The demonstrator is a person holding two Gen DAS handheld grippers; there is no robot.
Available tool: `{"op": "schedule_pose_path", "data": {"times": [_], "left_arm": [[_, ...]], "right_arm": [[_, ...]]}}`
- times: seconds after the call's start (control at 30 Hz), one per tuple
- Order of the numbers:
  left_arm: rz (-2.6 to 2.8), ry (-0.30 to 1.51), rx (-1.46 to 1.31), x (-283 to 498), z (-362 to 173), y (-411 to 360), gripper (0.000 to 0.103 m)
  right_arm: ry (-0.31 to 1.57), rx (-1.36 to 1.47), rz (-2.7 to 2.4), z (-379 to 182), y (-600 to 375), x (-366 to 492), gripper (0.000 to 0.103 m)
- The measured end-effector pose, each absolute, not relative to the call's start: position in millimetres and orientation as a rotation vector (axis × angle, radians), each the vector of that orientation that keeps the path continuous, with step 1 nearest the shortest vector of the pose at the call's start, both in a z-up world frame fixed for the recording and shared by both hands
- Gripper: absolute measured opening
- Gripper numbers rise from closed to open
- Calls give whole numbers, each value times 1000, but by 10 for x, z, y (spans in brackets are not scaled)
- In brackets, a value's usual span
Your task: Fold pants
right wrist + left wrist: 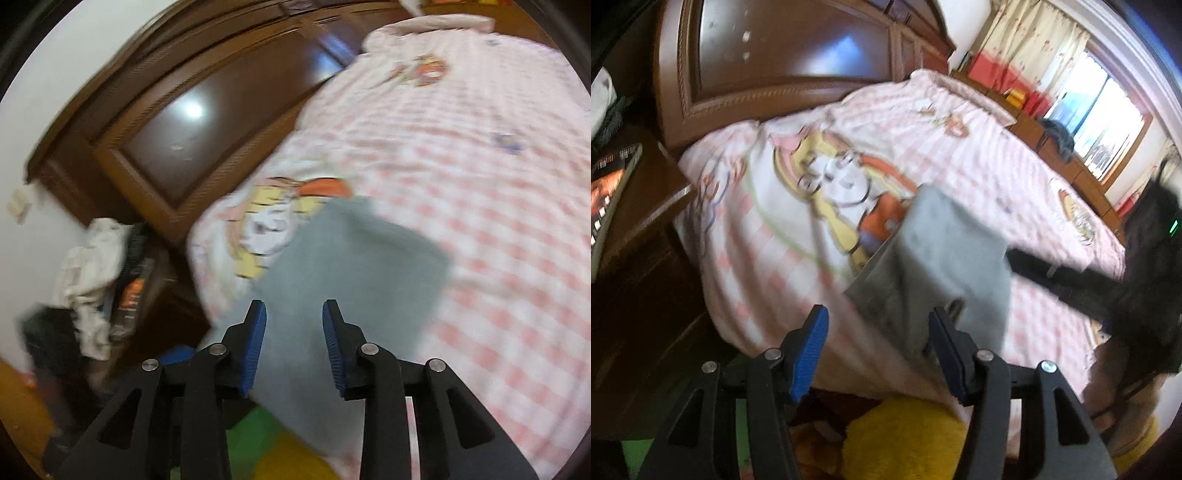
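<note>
The grey pants (pixel 945 254) lie as a folded, roughly rectangular bundle on the pink checked bed sheet (pixel 768 236). My left gripper (pixel 879 325) is open just short of their near edge, its right pad (pixel 945 350) overlapping the cloth in the image. The black body of the other gripper (pixel 1067 280) reaches in from the right, its tip beside the bundle. In the right wrist view the pants (pixel 358 262) spread ahead of and below my right gripper (pixel 294 317), which is open with nothing between its blue pads. Both views are motion-blurred.
A dark wooden headboard (pixel 783 48) (pixel 192 147) runs along the far side of the bed (pixel 498 192). A nightstand (pixel 646 210) with a white cloth pile (pixel 88 258) stands at the left. A yellow fluffy object (pixel 905 435) lies below the bed edge. A curtained window (pixel 1082 110) is far right.
</note>
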State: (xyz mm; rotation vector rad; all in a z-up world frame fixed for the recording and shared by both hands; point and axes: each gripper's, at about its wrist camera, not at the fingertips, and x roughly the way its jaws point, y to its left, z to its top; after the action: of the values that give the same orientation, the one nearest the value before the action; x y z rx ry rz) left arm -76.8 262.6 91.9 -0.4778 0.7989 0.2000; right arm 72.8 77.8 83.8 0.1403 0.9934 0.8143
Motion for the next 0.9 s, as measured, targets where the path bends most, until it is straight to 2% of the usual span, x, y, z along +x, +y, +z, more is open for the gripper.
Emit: {"op": "schedule_pose_path", "data": {"times": [0.13, 0.23, 0.27, 0.33, 0.57, 0.7, 0.9], "left_arm": [[148, 719, -456, -805, 1197, 2478, 59], [115, 727, -413, -703, 1217, 2347, 58], [111, 743, -398, -645, 1178, 2312, 54], [92, 758, -390, -557, 1087, 2289, 33], [181, 913, -428, -233, 527, 2573, 13], [176, 919, -514, -254, 430, 2712, 10], [196, 924, -415, -224, 437, 2615, 10]], "right_arm": [[1013, 112, 755, 700, 649, 674, 32], [1037, 124, 750, 590, 627, 644, 32], [1040, 126, 753, 566, 621, 627, 32], [1037, 116, 766, 536, 633, 571, 32], [1038, 59, 790, 426, 733, 475, 32], [1073, 56, 783, 252, 762, 492, 31], [1066, 55, 780, 203, 759, 497, 30]]}}
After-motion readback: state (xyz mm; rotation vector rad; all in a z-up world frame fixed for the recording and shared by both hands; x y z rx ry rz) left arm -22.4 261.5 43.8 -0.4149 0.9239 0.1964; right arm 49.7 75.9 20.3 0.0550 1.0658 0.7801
